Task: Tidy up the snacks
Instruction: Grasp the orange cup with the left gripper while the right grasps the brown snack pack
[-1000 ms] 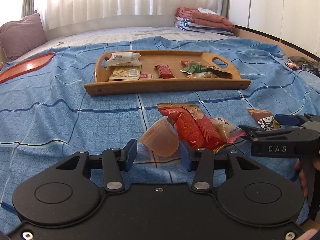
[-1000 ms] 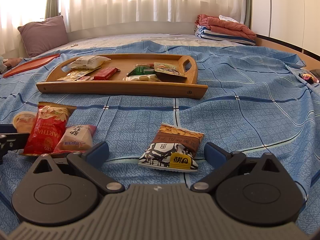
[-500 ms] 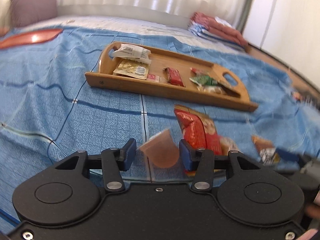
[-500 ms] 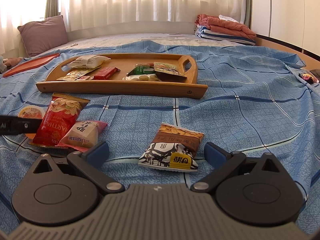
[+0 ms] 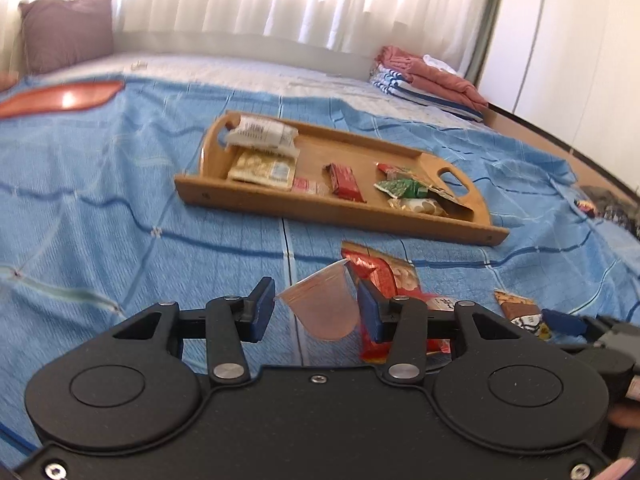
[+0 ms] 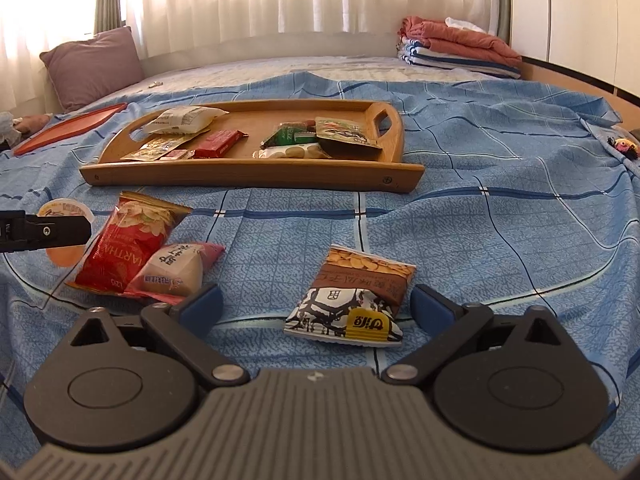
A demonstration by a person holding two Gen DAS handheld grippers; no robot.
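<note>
My left gripper (image 5: 316,308) clamps the jelly cup (image 5: 326,306) above the blue bedspread (image 5: 120,200), tilted, its sealed lid facing left and its rounded bottom down-right. My right gripper (image 6: 316,306) stands wide, jaws just closing a little, straddling the peanut packet (image 6: 352,300) without touching it; the packet's long axis runs away towards the wooden tray (image 6: 256,170).

Right gripper (image 6: 316,308), jaws just been closing but not touching, flanks a nut packet (image 6: 352,300) on blue bedding (image 6: 500,240); wooden tray (image 6: 256,170) at twelve o'clock.
</note>
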